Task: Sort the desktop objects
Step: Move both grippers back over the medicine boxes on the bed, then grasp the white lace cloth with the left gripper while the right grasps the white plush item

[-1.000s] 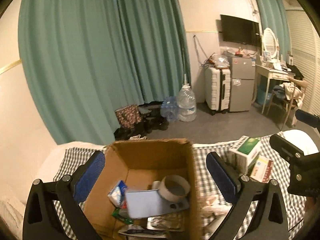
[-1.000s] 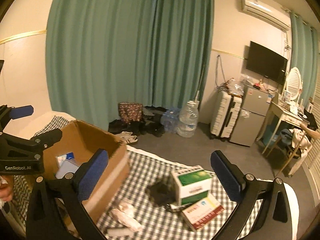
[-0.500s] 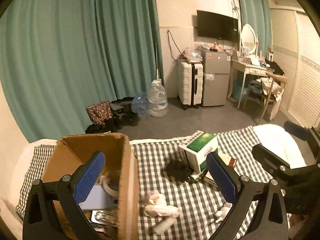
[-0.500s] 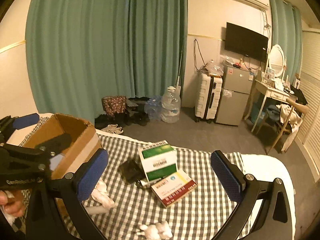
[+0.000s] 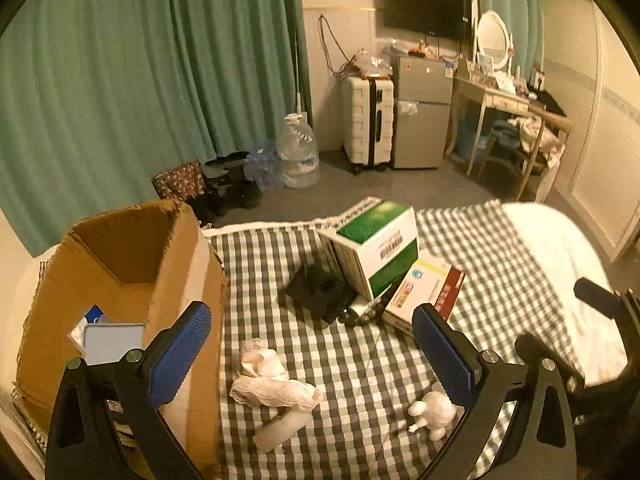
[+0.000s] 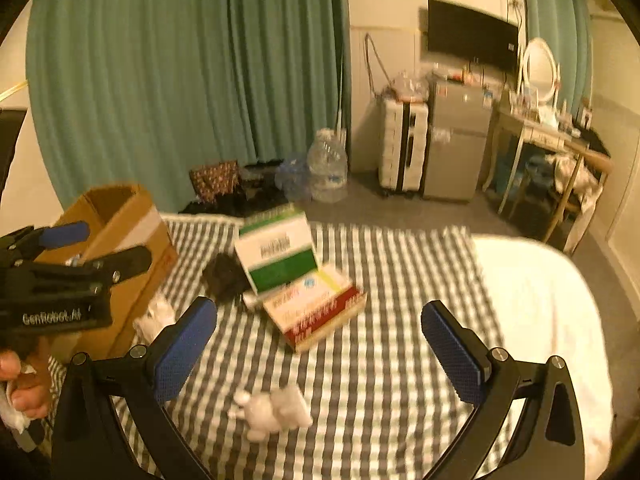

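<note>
Currently both grippers are empty and hover above the bed, so the step in hand appears to be choosing the next loose item. The left gripper [image 5: 310,354] has its jaws spread wide with nothing between them; the right gripper [image 6: 318,350] is likewise wide apart and holds nothing.

Items awaiting sorting lie on the checked cloth [image 5: 372,364] spread over the bed. A small white figurine [image 6: 274,410] rests near the front edge, closest to the right gripper. A crumpled white tissue [image 5: 268,380] lies just beside the cardboard box, with a pale tube [image 5: 282,426] touching its near side. Toward the far edge, a green and white carton [image 5: 374,246] leans over a flat red and yellow packet [image 5: 428,290]; a black object [image 5: 318,292] sits against the carton's left side, with some small dark pieces at its foot that cannot be identified.

To do the step well, in my judgement, take the free-lying items first: the figurine is clear on all sides and suits a straight descent with the jaws astride its body. The carton stack should wait, since lifting the packet would tip the carton.

The cardboard box [image 5: 176,264] stands at the left edge of the bed, open at the top. It already holds a pale blue flat item [image 5: 112,342] and a small blue and white pack behind it; the rest of the contents are hidden by the box wall and the left gripper.
</note>
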`<state>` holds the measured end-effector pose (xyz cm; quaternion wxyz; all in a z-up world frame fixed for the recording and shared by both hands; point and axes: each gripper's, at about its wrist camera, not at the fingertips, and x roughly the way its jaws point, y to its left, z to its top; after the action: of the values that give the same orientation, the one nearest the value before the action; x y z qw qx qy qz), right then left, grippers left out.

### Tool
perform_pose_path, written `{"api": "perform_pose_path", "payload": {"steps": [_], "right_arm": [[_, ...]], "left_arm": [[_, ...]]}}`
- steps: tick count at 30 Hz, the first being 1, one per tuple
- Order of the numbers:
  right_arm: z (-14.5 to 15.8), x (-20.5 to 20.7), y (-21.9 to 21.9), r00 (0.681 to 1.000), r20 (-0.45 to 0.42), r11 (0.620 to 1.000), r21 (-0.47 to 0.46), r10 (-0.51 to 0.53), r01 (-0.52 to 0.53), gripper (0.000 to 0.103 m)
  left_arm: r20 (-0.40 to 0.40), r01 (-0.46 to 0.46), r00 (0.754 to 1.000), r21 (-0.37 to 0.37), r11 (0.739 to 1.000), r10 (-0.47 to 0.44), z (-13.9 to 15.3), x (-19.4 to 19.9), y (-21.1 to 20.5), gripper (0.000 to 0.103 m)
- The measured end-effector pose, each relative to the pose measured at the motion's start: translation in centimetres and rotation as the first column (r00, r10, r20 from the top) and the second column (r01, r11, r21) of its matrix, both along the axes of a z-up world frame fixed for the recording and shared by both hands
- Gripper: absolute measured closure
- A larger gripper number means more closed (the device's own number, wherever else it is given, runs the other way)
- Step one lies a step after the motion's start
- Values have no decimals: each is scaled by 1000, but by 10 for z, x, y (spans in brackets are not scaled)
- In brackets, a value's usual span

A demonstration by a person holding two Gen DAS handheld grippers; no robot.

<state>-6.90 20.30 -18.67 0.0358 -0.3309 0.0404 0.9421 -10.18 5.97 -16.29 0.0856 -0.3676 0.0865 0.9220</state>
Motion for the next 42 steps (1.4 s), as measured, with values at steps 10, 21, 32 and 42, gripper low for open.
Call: {"api": "perform_pose_path", "payload": {"steps": [10,21,32,42], "right_arm": [[-60,-6,-18,987,138,996,-33,89,-85,0],[-108,-27,-45,951,252,984,-49,176,-170,0],[-131,-44,-57,925,317,977,-25,208,-211,1],[-133,-37,-49,916,334,975,-67,221,-211,21]], "left_arm": [[134,-48,989,-66,997,56,-60,-16,-1,4],[225,-111,965,-124,986,137,-107,-36,-16,4],[314,-107,937,-158,982,153,-148,-46,-15,4],[340,58,940,-62,996,-33,-134,-25,1,79]]}}
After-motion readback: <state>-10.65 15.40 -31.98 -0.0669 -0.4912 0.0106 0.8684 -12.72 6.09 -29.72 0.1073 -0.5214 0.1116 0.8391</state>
